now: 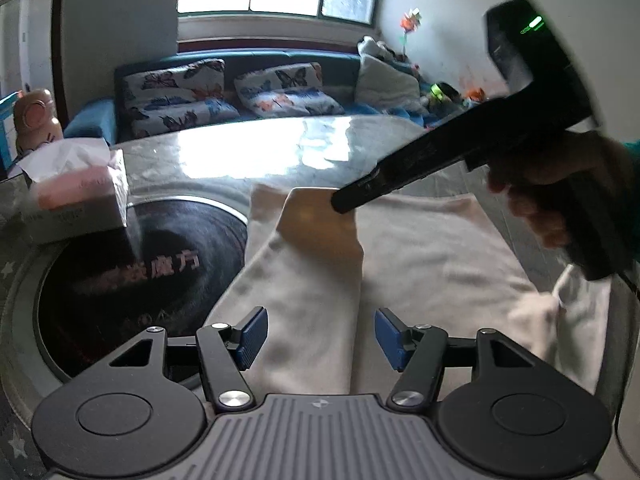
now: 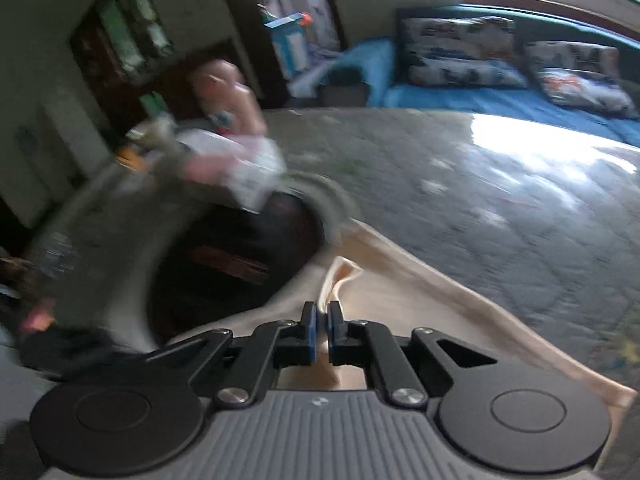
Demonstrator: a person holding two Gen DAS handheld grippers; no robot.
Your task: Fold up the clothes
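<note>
A cream garment (image 1: 420, 248) lies spread on the grey table, one long part (image 1: 304, 288) folded over and running toward my left gripper. My left gripper (image 1: 320, 336) hovers over that part, open, nothing between its blue pads. In the left wrist view the right gripper (image 1: 344, 200) reaches in from the right, held by a hand (image 1: 548, 184), its tip at the far end of the folded part. In the blurred right wrist view my right gripper (image 2: 322, 320) is shut on a lifted fold of the cream garment (image 2: 340, 280).
A tissue box (image 1: 76, 196) stands at the left beside a dark round inset (image 1: 140, 276) in the table (image 1: 248, 156). A pink bottle-like figure (image 1: 36, 120) stands behind it. A blue sofa with butterfly cushions (image 1: 232, 88) lies beyond the table.
</note>
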